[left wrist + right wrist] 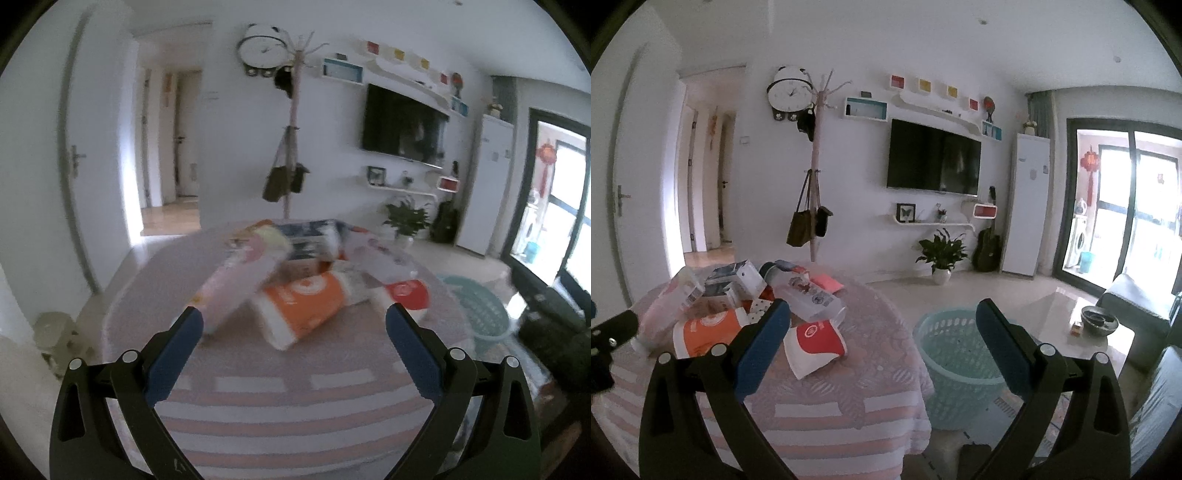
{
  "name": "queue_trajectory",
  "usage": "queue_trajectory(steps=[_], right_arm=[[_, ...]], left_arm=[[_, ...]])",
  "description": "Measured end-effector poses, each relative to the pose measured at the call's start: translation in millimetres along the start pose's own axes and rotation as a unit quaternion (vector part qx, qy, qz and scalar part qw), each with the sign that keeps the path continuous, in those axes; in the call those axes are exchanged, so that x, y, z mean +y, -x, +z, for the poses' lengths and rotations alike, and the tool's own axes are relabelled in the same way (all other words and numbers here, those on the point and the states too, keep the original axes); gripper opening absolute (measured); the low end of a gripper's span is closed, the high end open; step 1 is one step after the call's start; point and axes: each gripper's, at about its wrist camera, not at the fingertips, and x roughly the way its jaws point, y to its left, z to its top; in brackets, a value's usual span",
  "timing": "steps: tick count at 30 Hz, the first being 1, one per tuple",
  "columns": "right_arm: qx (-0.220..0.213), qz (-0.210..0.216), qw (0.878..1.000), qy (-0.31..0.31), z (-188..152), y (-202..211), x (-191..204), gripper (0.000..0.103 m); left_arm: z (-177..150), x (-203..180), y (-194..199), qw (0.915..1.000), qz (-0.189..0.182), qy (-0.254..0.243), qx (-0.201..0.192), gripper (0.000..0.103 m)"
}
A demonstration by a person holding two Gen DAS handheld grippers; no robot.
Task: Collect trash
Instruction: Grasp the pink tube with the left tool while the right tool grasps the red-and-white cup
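I see both of my hand-held grippers, left (pixel 293 334) and right (pixel 882 326), spread wide and holding nothing. The pile of crumpled wrappers and cartons (pixel 746 306) lies on the pink-striped round desk (pixel 827 410), just beside the pale-green plastic basket (pixel 955 363) on the floor.

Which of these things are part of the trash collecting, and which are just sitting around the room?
Part of the job:
- orange paper cup
- red-and-white wrapper
- clear plastic bottle
- white cartons
- teal basket
- left gripper, right gripper, both open

Just lying about:
- television
- clock
- coat stand
- potted plant
- guitar
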Motion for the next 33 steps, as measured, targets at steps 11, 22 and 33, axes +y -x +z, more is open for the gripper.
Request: queue_trajectory(steps=[11, 22, 33], right_arm=[[0.056, 0.071, 0.996, -0.013, -2.0, -41.4, 5.3, 0.062], [0.172, 0.122, 0.977, -0.016, -24.5, -127.9, 21.0, 0.062], [0.236, 0.13, 0.962, 0.052, -34.4, -172.0, 58.1, 0.092]], left_arm=[[24.0, 65.4, -42.2, 0.9981, -0.055, -0.015, 0.024, 0.096], [21.5, 69.9, -146.8, 0.9885, -0.067, -0.058, 0.123, 0.093], [16.5, 73.0, -182.5, 0.9812, -0.083, -0.049, 0.167, 0.067]])
